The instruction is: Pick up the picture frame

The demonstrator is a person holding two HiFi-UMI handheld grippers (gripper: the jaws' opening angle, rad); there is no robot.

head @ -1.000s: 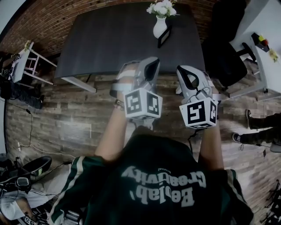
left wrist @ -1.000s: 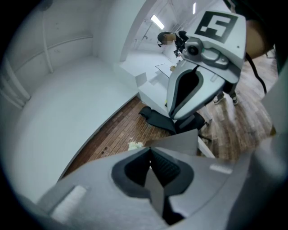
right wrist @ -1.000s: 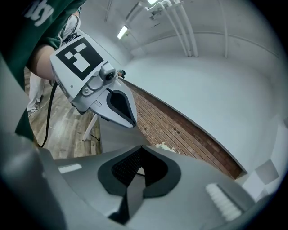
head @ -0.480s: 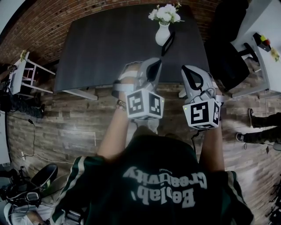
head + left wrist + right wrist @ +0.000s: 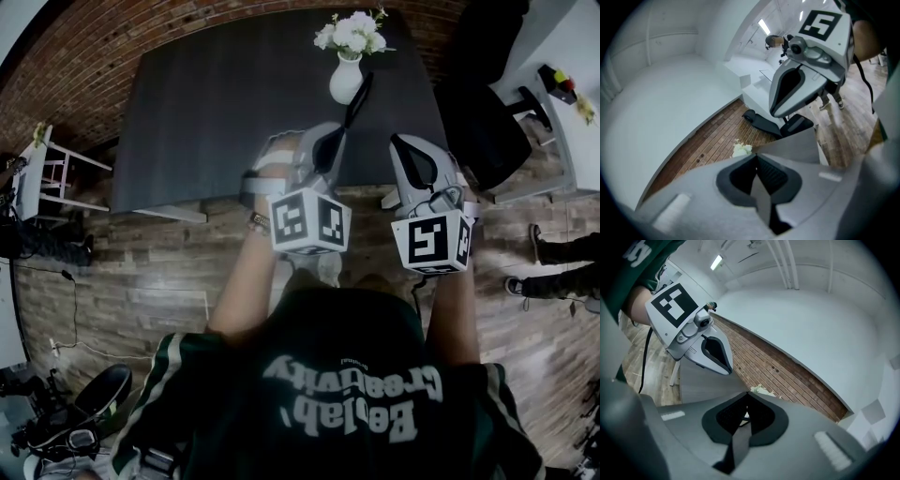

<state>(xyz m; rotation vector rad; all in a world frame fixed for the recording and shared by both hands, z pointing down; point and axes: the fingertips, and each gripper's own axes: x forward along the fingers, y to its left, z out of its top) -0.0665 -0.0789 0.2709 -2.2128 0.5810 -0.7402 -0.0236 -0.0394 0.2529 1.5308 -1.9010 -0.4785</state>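
Observation:
The picture frame (image 5: 359,96) is a thin dark slab that leans against a white vase of pale flowers (image 5: 345,77) at the far right of the dark table (image 5: 216,103). My left gripper (image 5: 330,131) is shut and empty, with its tip over the table's near edge, just short of the frame. My right gripper (image 5: 398,141) is beside it, also shut and holding nothing. In the left gripper view my closed jaws (image 5: 756,154) point at the flowers (image 5: 740,149), with the right gripper (image 5: 774,111) alongside. The right gripper view shows its own jaw tips (image 5: 748,393) meeting below the flowers (image 5: 761,390); the frame is hidden in both.
A black office chair (image 5: 487,122) stands at the table's right end, with a white desk (image 5: 567,103) beyond it. A white stool (image 5: 52,164) is left of the table. A person's legs (image 5: 553,272) show at the right edge. Gear and cables (image 5: 66,422) lie at lower left.
Both grippers have moved forward together towards the table. The table, vase and frame now sit lower and nearer in the head view. Both pairs of jaws stayed shut.

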